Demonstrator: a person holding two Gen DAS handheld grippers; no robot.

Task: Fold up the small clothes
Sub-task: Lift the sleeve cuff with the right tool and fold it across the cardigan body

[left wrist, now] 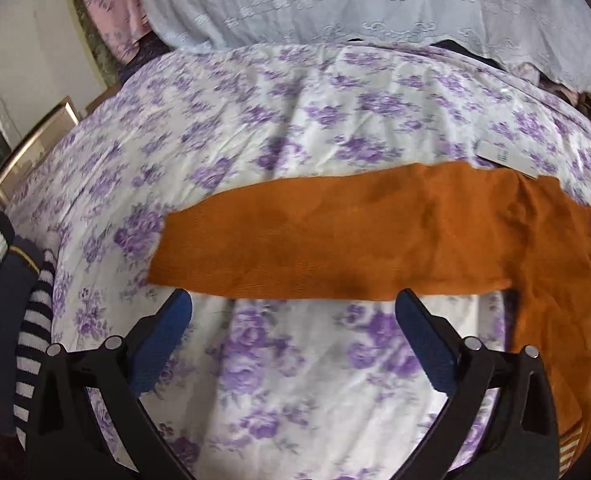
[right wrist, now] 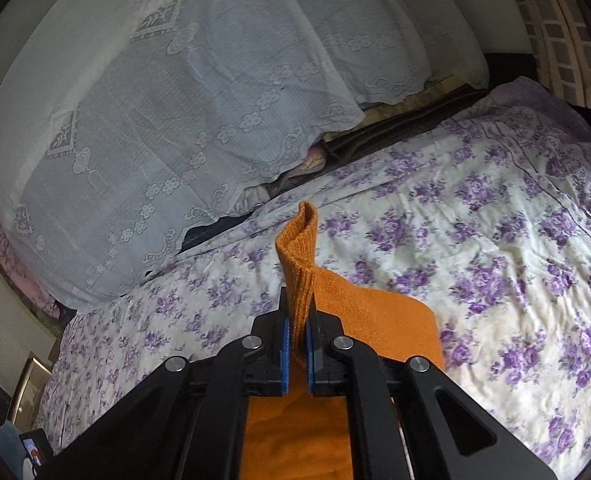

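My right gripper point(right wrist: 297, 316) has its jaws pinched on the orange sweater point(left wrist: 335, 240) cuff, lifting that sleeve to fold it; left gripper point(left wrist: 293, 312) hovers wide open, empty (sweater's spread on the bed point(left wrist: 295, 120)).

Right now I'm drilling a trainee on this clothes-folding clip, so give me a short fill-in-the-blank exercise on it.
1. The right gripper is shut on the ____ garment.
2. The left gripper stands ____, with nothing between its fingers.
3. The bedspread bears ____ flowers.
4. Striped clothes lie at the bed's ____ edge in the left wrist view.

Missing: orange; open; purple; left
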